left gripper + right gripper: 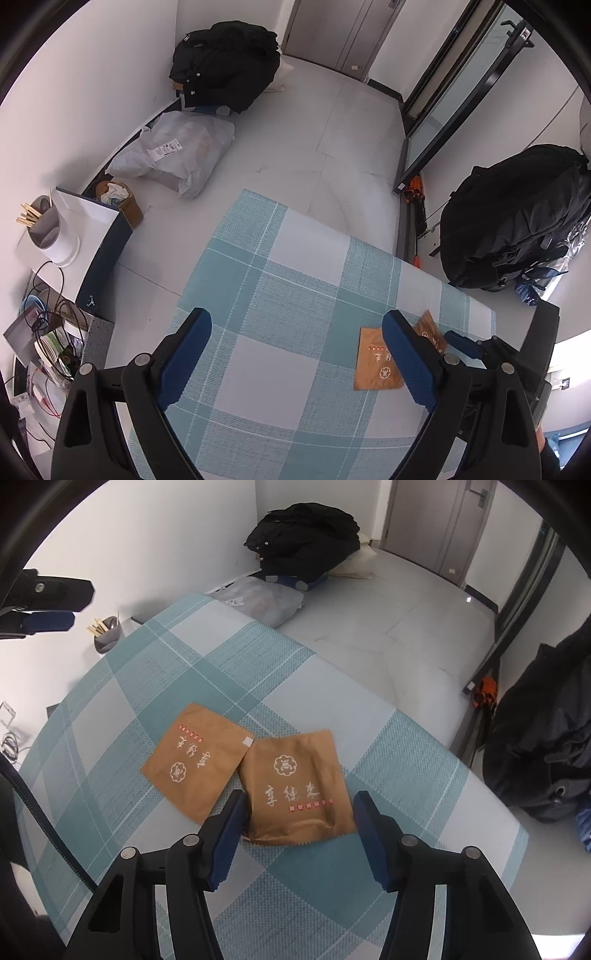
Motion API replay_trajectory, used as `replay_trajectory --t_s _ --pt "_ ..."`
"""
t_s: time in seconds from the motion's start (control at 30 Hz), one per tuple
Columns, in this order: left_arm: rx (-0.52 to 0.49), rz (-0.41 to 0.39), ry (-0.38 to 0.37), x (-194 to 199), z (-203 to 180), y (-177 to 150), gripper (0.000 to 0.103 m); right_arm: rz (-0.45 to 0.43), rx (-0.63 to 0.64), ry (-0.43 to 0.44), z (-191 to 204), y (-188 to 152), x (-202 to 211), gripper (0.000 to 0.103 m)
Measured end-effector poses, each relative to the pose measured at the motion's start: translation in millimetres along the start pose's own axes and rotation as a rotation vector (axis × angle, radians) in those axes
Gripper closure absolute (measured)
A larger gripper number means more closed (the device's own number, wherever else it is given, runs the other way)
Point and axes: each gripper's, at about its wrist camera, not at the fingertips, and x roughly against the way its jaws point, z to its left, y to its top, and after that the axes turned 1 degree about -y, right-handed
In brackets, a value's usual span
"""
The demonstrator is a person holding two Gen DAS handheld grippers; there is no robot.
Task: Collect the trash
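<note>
We have our right gripper (299,834) low over the checked cloth (110,686) covering the surface, fingers apart and straddling the near edge of the right-hand brown packet (299,786); a second brown packet (195,760) lies just beside it, their corners touching or overlapping near the top. Our left gripper (295,358) hangs off to the side, fingers wide apart and empty. To take the nearer packet cleanly, we judge it best to tilt the fingers so one slides under its slightly puffed near edge, since flat paper gives little to pinch. We should close gently and lift straight up, watching that the neighbour does not drag along. No bin shows clearly, so where it goes we cannot tell.
</note>
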Motion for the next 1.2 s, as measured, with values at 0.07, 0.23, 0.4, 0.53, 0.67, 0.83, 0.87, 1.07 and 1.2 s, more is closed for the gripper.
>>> replay_trajectory --t_s 0.07,0.23,0.4,0.53,0.67,0.83,0.87,1.07,1.2 --pt "-0.01 -0.001 0.016 -3 -4 0 0.011 -0.002 -0.017 0.016 -3 -1 2 0.046" --pt "-0.033 0.026 0.029 -11 -13 -3 0.011 -0.026 -0.105 0.097 -16 -5 10 0.052" --pt "-0.079 0.058 0.054 -22 -25 -9 0.011 -0.027 -0.181 0.165 -31 -9 17 0.061" --pt "-0.115 0.083 0.063 -29 -35 -15 0.011 -0.03 -0.199 0.193 -36 -15 20 0.075" --pt "-0.163 0.098 0.084 -36 -45 -20 0.011 -0.036 -0.202 0.207 -37 -18 25 0.081" --pt "-0.213 0.123 0.095 -45 -55 -28 0.011 -0.057 -0.223 0.225 -41 -19 32 0.103" --pt "-0.219 0.127 0.095 -46 -56 -29 0.011 -0.064 -0.233 0.231 -44 -19 34 0.103" --pt "-0.247 0.151 0.057 -53 -66 -36 0.011 -0.086 -0.255 0.225 -53 -25 45 0.101" --pt "-0.292 0.191 0.089 -66 -74 -46 0.011 -0.088 -0.253 0.123 -62 -29 43 0.075"
